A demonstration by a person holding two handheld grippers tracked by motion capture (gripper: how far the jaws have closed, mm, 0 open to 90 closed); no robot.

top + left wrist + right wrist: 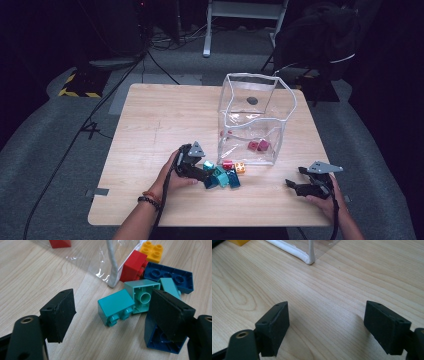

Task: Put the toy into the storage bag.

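Left tongs [110, 315] spread wide, released, lowered over teal brick [115, 307] lying on its side amid loose bricks [224, 175] near front edge of surface [150, 130], just before clear bag [255, 120]. Best centred on brick's flat faces before closing. Right tongs [325, 322] released, resting low by front right corner.

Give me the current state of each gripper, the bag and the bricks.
Left gripper: open, low over the loose bricks.
Right gripper: open, nothing between its jaws.
Clear bag: upright, top open.
Teal brick: on its side, on the table.
Two reddish bricks: inside the bag.
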